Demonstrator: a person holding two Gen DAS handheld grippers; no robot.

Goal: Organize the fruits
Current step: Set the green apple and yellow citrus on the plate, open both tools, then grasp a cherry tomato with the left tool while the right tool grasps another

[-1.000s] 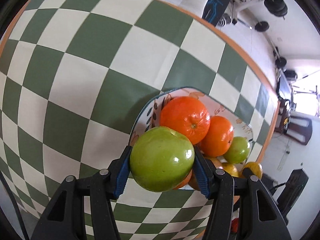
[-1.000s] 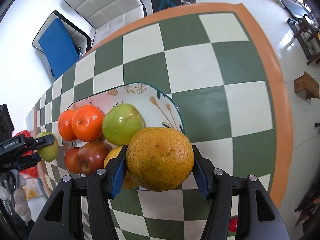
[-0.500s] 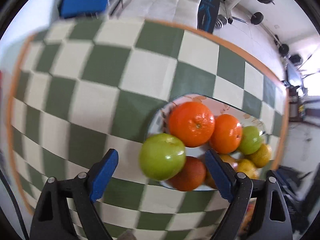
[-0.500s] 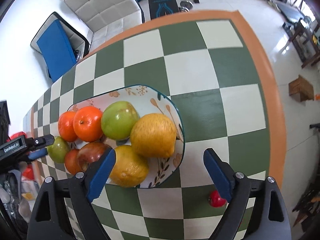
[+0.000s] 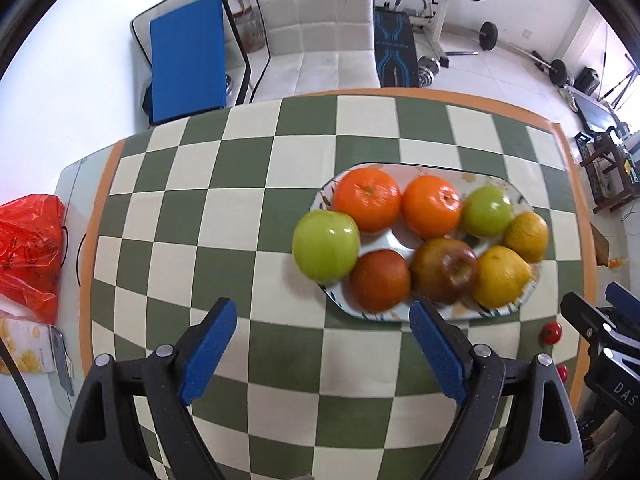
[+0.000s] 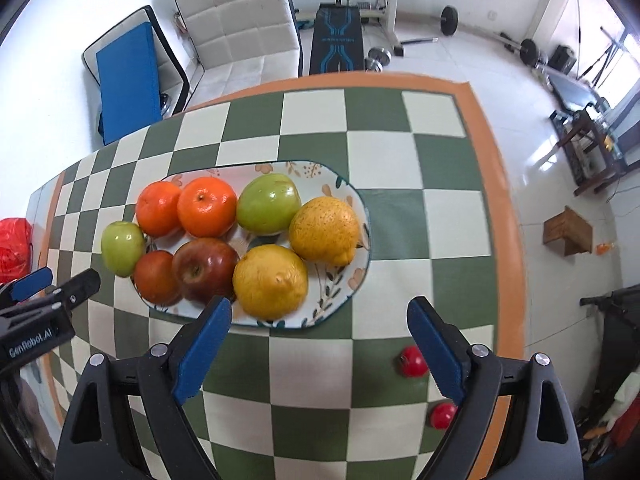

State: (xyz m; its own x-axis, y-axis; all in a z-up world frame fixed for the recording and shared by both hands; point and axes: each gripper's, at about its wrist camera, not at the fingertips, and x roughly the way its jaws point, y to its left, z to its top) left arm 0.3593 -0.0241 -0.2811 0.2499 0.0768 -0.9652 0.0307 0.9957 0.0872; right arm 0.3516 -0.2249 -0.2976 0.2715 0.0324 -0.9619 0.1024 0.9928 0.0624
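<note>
A floral plate (image 5: 496,312) (image 6: 336,300) on the checked table holds several fruits. A green apple (image 5: 326,246) (image 6: 122,248) sits at its left end. Beside it lie two oranges (image 5: 368,200), a second green apple (image 6: 268,202), two red apples (image 6: 204,270) and two yellow citrus fruits (image 6: 324,230). My left gripper (image 5: 322,350) is open and empty, pulled back above the table in front of the plate. My right gripper (image 6: 320,346) is open and empty, pulled back in front of the plate's right end.
Two small red tomatoes (image 6: 412,362) (image 6: 442,416) lie on the table near its right edge. A red plastic bag (image 5: 30,248) lies off the left side. A white sofa (image 5: 316,28) and gym gear stand beyond the far edge.
Both grippers opened and let go of their fruit onto the plate: the left a green apple, the right a yellow citrus. Both then pulled back and up from the plate.
</note>
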